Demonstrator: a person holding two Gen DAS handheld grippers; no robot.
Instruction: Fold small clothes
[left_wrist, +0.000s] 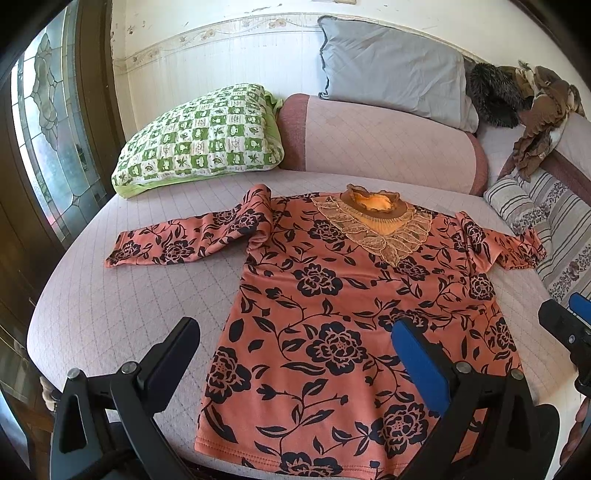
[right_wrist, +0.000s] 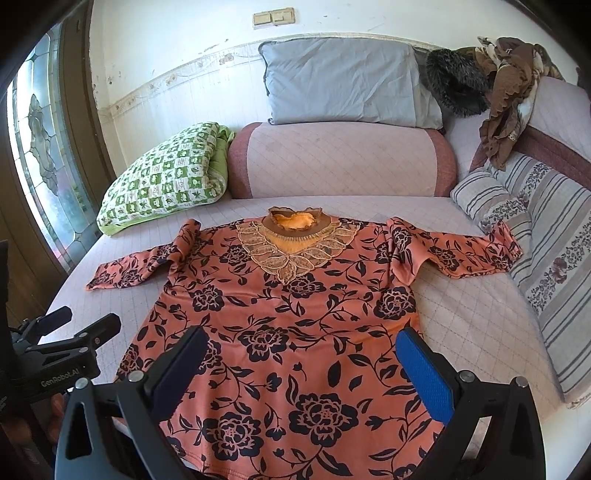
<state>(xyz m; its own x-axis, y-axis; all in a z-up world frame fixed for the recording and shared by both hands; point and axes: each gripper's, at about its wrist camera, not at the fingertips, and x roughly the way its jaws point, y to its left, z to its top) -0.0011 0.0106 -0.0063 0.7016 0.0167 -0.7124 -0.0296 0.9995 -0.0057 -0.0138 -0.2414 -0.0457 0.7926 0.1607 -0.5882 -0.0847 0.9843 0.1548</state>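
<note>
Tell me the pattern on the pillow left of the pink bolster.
The pillow has a green-and-white check with small leaf prints; clearest in the left wrist view.

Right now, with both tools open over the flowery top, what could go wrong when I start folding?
The top's left sleeve is already bunched at the shoulder, so folding may trap creases. Its right sleeve ends against the striped cushion and could snag there. The ruffled lace collar stands raised and might crumple under a fold.
</note>
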